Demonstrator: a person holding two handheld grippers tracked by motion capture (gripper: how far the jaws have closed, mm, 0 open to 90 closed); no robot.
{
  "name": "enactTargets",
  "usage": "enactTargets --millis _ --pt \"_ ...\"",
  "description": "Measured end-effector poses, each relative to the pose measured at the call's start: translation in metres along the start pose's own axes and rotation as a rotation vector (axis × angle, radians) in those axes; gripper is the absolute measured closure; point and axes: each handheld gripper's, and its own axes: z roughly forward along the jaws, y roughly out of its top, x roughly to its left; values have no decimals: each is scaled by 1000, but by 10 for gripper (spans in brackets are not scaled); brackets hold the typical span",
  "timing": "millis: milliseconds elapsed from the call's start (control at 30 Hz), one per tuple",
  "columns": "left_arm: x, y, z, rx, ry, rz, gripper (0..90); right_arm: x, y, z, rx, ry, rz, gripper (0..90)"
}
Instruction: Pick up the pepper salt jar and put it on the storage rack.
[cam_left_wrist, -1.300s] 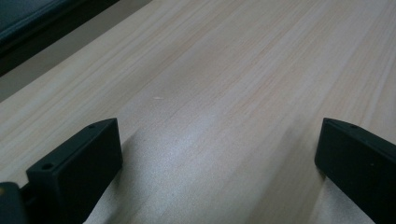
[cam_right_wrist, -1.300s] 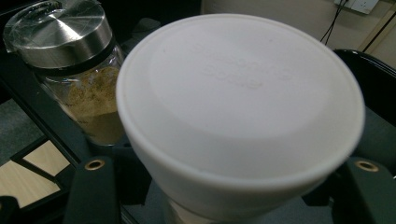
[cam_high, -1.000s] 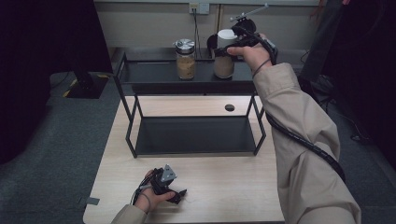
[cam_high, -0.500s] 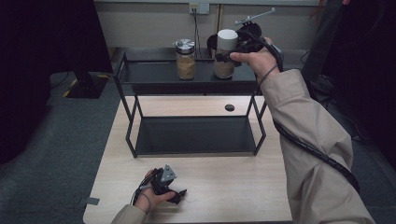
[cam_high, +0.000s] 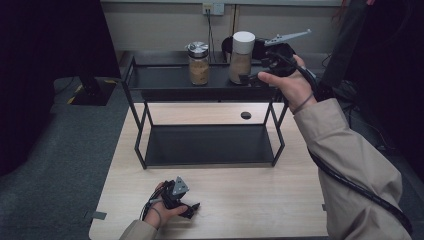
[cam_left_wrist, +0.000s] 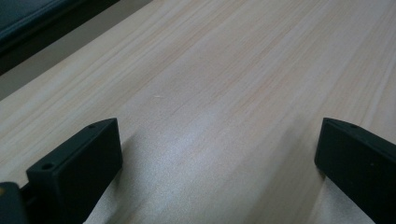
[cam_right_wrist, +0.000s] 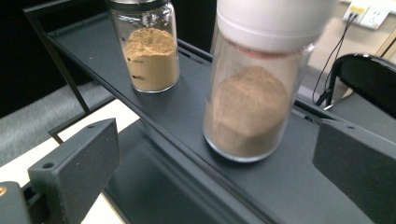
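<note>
1. The clear glass jar with a white lid (cam_right_wrist: 254, 84), part full of brown powder, stands upright on the top shelf of the black metal rack (cam_high: 165, 82).
2. A smaller silver-capped glass jar (cam_right_wrist: 147, 44) of tan powder stands near it.
3. The rack sits on a pale wooden table (cam_high: 250, 200).
4. My right gripper (cam_high: 252, 75) spreads wide just before the white-lidded jar, gripping nothing.
5. My left gripper (cam_high: 192, 209) rests open on the table, empty.

The person's right arm is reaching forward, its right gripper (cam_high: 248, 76) hovering with jaws spread wide. The left hand (cam_high: 162, 210) is resting low, holding the left gripper (cam_high: 192, 209), jaws likewise gaping.
</note>
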Motion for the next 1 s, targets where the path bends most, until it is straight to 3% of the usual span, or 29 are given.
enactTargets --millis 100,233,433,800,1000 --pt "0 0 0 0 1 -1 0 0 -19 -9 -9 33 -14 0" --pt "-1 0 0 0 3 0 0 4 -46 -18 -22 35 -15 0" --pt "0 0 0 0 2 0 0 1 -85 -24 2 71 -13 0" --pt "-1 0 0 -1 3 0 0 5 -154 -25 18 88 -12 0" --pt "0 0 0 0 2 1 0 12 -192 -16 47 108 0 0"
